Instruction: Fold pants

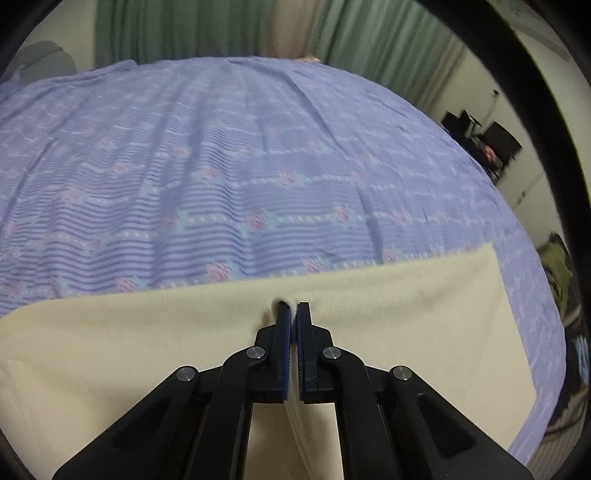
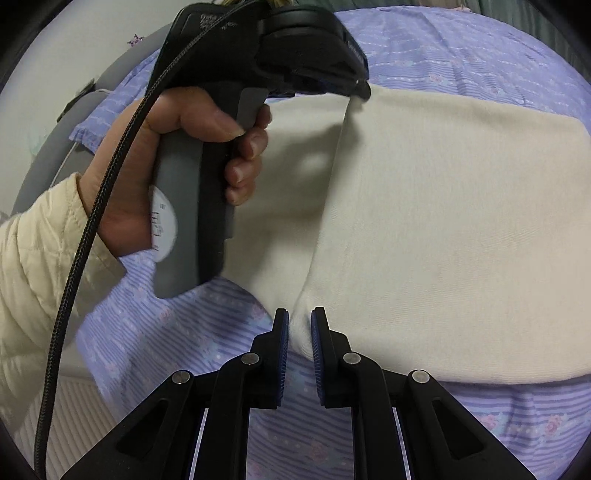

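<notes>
Cream pants (image 1: pixel 406 314) lie folded on a bed with a purple striped floral sheet (image 1: pixel 221 166). In the left wrist view my left gripper (image 1: pixel 293 308) is shut on the far folded edge of the pants, a pinch of cloth between its pads. In the right wrist view the pants (image 2: pixel 443 221) fill the middle. My right gripper (image 2: pixel 299 317) stands at their near corner, its jaws a little apart around the cloth edge. The left gripper's body (image 2: pixel 266 48), held by a hand (image 2: pixel 177 147), shows at the upper left, its tips at the far edge of the pants.
The sheet (image 2: pixel 184 332) covers the bed on all sides of the pants. Green curtains (image 1: pixel 184 29) hang behind the bed. Dark furniture (image 1: pixel 491 140) stands off the bed's right side. A grey headboard (image 2: pixel 55 155) curves at the left.
</notes>
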### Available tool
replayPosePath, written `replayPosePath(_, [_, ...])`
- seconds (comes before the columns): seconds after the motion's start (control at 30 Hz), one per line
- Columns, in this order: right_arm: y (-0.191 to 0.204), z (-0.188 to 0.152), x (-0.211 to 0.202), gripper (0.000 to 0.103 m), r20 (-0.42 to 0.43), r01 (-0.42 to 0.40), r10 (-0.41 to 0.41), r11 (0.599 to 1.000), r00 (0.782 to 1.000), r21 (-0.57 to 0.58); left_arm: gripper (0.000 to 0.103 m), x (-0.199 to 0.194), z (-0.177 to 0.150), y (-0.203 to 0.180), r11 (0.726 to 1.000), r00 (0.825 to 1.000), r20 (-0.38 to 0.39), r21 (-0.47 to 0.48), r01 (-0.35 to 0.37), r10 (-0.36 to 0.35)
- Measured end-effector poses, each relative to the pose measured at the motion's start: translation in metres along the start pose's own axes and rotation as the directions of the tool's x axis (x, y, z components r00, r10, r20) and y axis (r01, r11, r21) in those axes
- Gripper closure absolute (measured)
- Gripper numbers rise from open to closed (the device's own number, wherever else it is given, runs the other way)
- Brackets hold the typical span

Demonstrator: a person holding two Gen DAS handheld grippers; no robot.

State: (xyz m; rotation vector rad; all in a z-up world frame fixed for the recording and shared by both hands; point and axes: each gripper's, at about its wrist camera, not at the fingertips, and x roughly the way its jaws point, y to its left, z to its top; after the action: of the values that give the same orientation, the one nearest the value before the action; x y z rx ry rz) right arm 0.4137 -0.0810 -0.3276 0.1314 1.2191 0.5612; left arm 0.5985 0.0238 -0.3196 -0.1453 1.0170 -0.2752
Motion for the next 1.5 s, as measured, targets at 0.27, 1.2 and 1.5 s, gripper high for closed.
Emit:
replayPosePath(0.27, [0.002,-0.002,0.001,0.083,-0.039,-0.039,0.041,0.998,0.998,0.058,0.071,0.010,-0.001,0.011,1.000,0.999,-0.034,-0.010,-0.022,0.022])
replayPosePath(1.2, [0.081,0.032,-0.061,0.024,0.221,0.277,-0.262,0.960,0.939,-0.038,0.008,-0.210,-0.161,0.172,0.917,0.958,0.107,-0.335,-0.218,0.267])
replayPosePath(1.5, [0.087,0.031,-0.003,0.024,0.140,0.333,-0.322,0.941,0.936,-0.064,0.008,-0.156,-0.203,0.248,0.759,0.987,0.122,-0.651,-0.001,0.106])
